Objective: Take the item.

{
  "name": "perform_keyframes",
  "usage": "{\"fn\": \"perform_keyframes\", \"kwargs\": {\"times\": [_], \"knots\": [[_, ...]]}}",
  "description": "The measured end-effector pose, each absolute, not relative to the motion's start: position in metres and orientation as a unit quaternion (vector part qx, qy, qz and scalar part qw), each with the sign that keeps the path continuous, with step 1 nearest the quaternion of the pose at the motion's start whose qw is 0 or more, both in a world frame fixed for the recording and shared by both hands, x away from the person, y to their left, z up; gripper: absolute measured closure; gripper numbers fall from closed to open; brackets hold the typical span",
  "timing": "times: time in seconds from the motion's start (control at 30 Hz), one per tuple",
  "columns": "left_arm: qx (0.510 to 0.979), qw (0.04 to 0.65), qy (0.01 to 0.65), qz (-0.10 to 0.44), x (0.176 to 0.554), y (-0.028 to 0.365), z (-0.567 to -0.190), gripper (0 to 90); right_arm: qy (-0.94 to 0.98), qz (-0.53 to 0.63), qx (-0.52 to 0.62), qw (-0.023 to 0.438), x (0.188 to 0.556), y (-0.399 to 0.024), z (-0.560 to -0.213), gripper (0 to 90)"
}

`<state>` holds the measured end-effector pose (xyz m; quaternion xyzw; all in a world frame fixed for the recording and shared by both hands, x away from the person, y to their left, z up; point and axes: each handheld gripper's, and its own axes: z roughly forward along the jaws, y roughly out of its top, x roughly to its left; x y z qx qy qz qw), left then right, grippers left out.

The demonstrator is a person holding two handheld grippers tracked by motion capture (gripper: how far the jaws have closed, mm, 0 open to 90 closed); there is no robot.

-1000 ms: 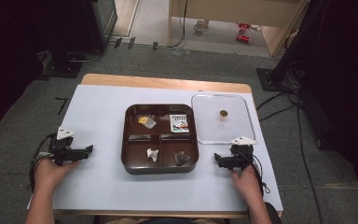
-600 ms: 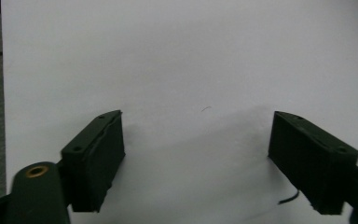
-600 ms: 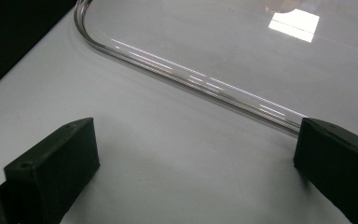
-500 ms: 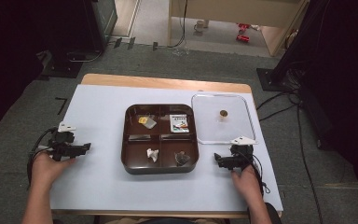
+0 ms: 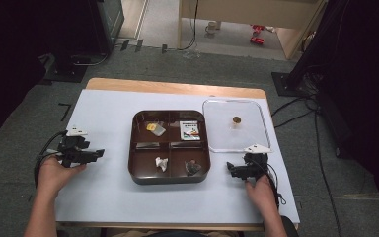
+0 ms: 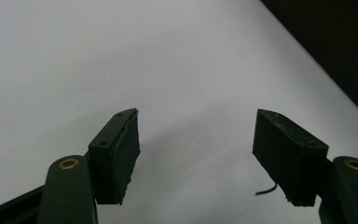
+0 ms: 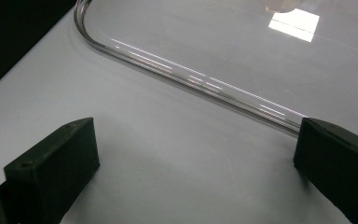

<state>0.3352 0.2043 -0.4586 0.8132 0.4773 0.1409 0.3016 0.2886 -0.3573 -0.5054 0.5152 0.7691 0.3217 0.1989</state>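
A dark brown tray point(image 5: 170, 179) with four compartments lies mid-table. It holds a small yellow-and-clear packet point(image 5: 154, 128), a printed card point(image 5: 191, 131), a white crumpled bit point(image 5: 162, 163) and a dark lump point(image 5: 193, 168). A clear lid point(image 5: 234, 136) with a brown knob point(image 5: 236, 119) lies to its right. My left gripper point(image 5: 98, 154) hovers left of the tray, pointing at it. Its jaws point(image 6: 196, 121) have just been closing, stand apart and hold nothing. My right gripper point(image 5: 230, 170) rests below the lid, open point(image 7: 196, 135), with the lid's rim point(image 7: 191, 79) just ahead.
A white cover point(image 5: 108, 113) spreads over the wooden table, whose far edge point(image 5: 177, 88) shows bare. Cables trail from both grippers. Dark equipment and cables stand on the floor beyond and to the right of the table.
My left gripper has lifted slightly off the cover and shifted a little. The right gripper, tray and lid have stayed in place.
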Motion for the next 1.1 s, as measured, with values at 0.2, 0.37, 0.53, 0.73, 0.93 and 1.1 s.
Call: {"fn": "perform_keyframes", "kwargs": {"times": [0.2,0.37,0.53,0.73,0.93,1.1], "knots": [[0.821,0.313,0.455,0.143,0.339,0.192,-0.452,32.3,0.769,0.322,0.516,0.199,0.288,-0.357,-0.505,0.0],[0.824,0.330,0.439,0.140,0.341,0.183,-0.447,33.9,0.769,0.322,0.515,0.199,0.289,-0.357,-0.505,0.0],[0.827,0.347,0.420,0.138,0.342,0.174,-0.439,34.3,0.769,0.322,0.515,0.199,0.288,-0.357,-0.505,0.0],[0.831,0.368,0.398,0.123,0.342,0.160,-0.429,33.6,0.769,0.323,0.515,0.200,0.288,-0.357,-0.506,0.0],[0.840,0.371,0.377,0.120,0.340,0.145,-0.419,33.6,0.769,0.323,0.514,0.201,0.288,-0.357,-0.506,0.0],[0.845,0.374,0.364,0.117,0.338,0.134,-0.412,33.6,0.769,0.323,0.515,0.201,0.288,-0.357,-0.506,0.0]]}}
